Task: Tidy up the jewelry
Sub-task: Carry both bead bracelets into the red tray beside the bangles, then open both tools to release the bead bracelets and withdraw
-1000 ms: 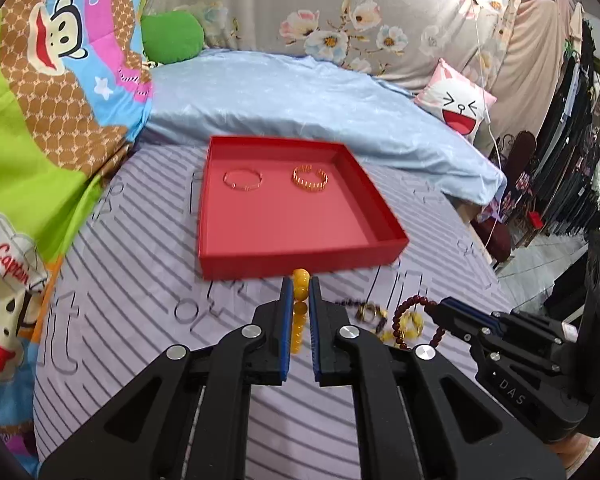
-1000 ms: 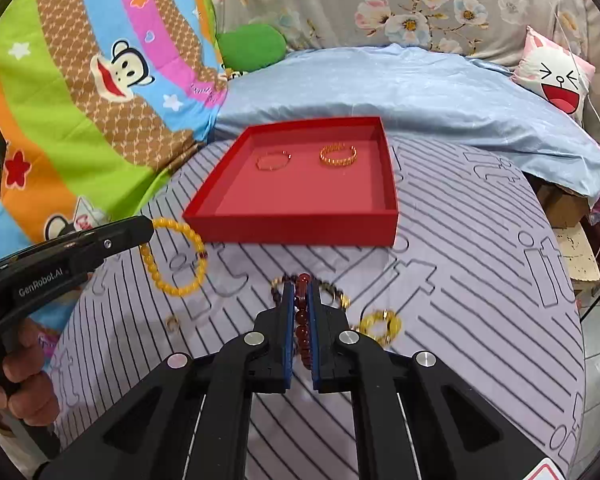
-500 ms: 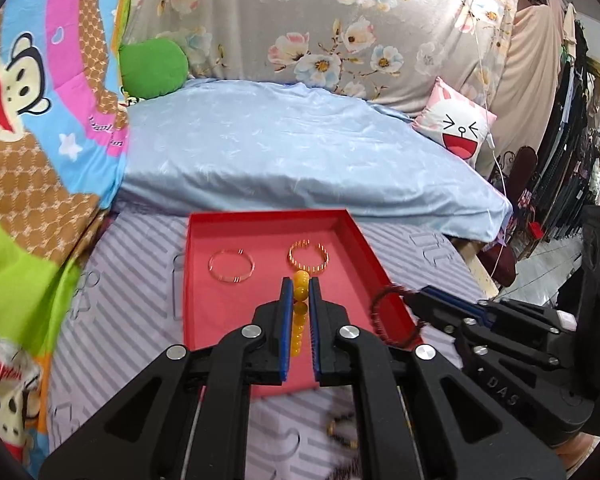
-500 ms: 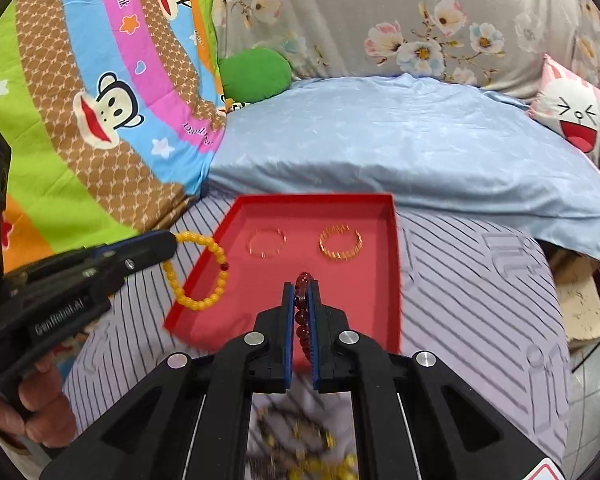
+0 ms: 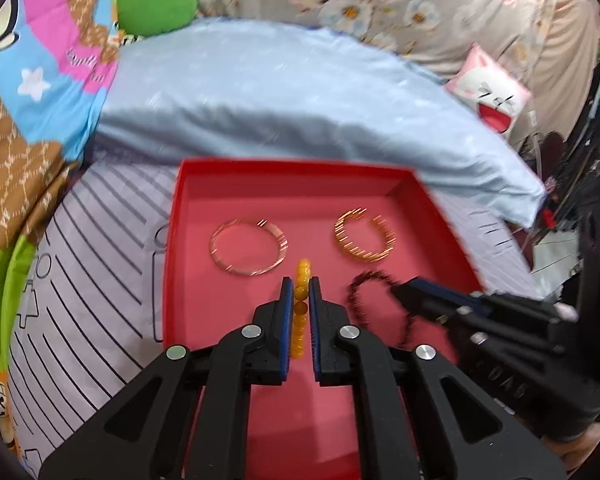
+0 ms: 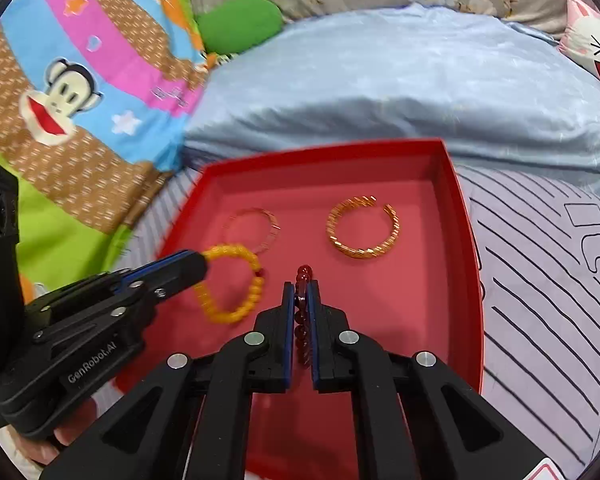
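A red tray (image 5: 172,240) (image 6: 466,240) lies on the striped cloth. In it lie a thin rose-gold bangle (image 5: 247,246) (image 6: 252,226) at the left and an open gold cuff bangle (image 5: 365,239) (image 6: 362,227) at the right. My left gripper (image 5: 300,292) (image 6: 202,266) is shut on a yellow bead bracelet (image 5: 302,276) (image 6: 236,284), held over the tray's middle left. My right gripper (image 6: 301,294) (image 5: 396,290) is shut on a dark red bead bracelet (image 6: 303,320) (image 5: 374,300), held over the tray beside it.
A pale blue pillow (image 5: 300,92) lies right behind the tray. A colourful cartoon blanket (image 6: 80,92) is at the left, with a green cushion (image 5: 156,4) behind it. A pink cat cushion (image 5: 496,100) sits at the far right, near the bed's edge.
Both grippers have moved forward from the cloth in front of the tray to over the tray, each carrying its bracelet. The tray now fills the middle of both views.
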`<action>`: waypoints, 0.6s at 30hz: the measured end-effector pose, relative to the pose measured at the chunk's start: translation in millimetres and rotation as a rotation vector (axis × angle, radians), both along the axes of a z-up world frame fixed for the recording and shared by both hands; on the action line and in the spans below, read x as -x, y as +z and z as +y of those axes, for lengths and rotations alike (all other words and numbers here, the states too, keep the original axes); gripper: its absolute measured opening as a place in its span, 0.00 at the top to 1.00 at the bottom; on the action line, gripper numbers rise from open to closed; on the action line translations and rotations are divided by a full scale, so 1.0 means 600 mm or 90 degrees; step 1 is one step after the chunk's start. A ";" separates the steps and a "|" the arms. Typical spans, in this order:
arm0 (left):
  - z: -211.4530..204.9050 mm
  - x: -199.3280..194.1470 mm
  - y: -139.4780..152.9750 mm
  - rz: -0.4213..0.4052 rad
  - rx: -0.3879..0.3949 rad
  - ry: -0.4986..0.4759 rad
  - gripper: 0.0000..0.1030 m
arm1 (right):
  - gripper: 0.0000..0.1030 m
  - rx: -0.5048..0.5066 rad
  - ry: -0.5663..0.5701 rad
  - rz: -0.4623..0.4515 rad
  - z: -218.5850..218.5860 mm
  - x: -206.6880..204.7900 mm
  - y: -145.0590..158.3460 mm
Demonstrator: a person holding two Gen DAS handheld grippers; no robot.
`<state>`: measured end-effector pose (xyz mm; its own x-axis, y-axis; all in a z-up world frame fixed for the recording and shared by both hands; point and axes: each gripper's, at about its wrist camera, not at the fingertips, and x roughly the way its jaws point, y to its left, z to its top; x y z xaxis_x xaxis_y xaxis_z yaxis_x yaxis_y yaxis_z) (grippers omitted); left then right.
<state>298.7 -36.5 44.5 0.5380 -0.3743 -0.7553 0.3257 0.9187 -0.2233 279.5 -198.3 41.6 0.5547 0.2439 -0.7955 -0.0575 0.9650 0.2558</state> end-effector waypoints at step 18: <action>0.025 0.020 0.009 -0.070 -0.084 0.071 0.65 | 0.74 0.088 -0.029 -0.068 -0.010 0.037 0.030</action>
